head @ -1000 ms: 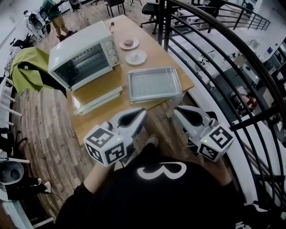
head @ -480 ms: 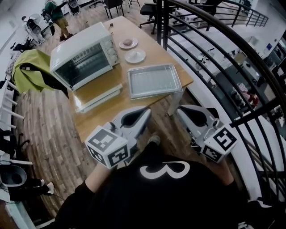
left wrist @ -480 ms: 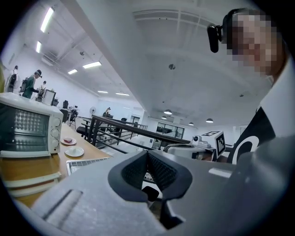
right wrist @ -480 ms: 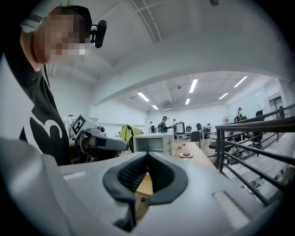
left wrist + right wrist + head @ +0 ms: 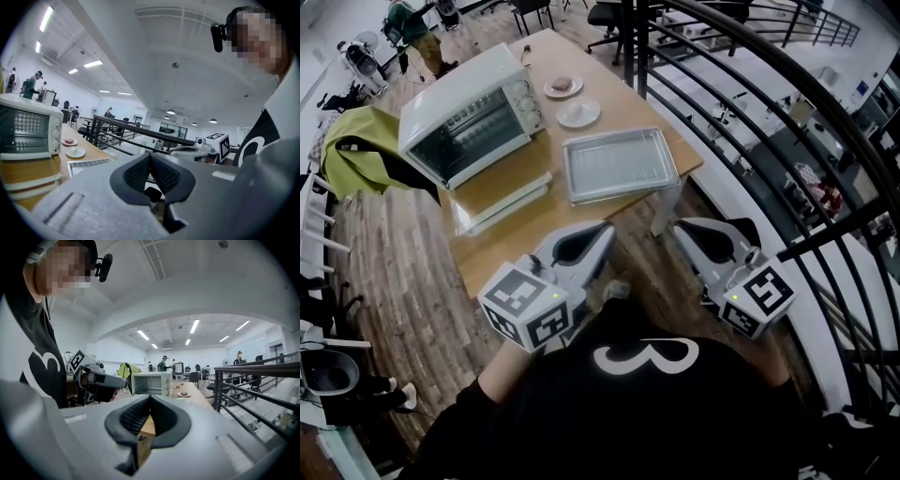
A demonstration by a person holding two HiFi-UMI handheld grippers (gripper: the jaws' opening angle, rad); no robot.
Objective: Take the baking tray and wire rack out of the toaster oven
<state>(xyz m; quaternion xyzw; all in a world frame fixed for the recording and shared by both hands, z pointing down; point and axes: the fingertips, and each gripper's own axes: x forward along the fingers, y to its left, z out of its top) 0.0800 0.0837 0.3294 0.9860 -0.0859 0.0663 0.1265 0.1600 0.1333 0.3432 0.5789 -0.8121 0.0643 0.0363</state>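
The baking tray (image 5: 621,165) lies on the wooden table (image 5: 516,239) with the wire rack's grid showing on it, to the right of the white toaster oven (image 5: 473,117). The oven's door (image 5: 502,204) hangs open toward me. Both grippers are held close to my body, off the table's near edge. My left gripper (image 5: 605,230) is shut and holds nothing; my right gripper (image 5: 680,230) is shut and holds nothing too. The left gripper view shows the oven (image 5: 26,126) and the rack (image 5: 89,164) beyond the shut jaws. The right gripper view shows the oven (image 5: 150,383) far ahead.
Two small white plates (image 5: 579,113) (image 5: 562,86) stand behind the tray, one with a bit of food. A black metal railing (image 5: 722,103) runs along the right. A green cloth (image 5: 356,141) hangs left of the oven. People stand far back (image 5: 412,28).
The table and oven have slid a little up and left in the head view. Both grippers stay shut and empty near my body, apart from the tray.
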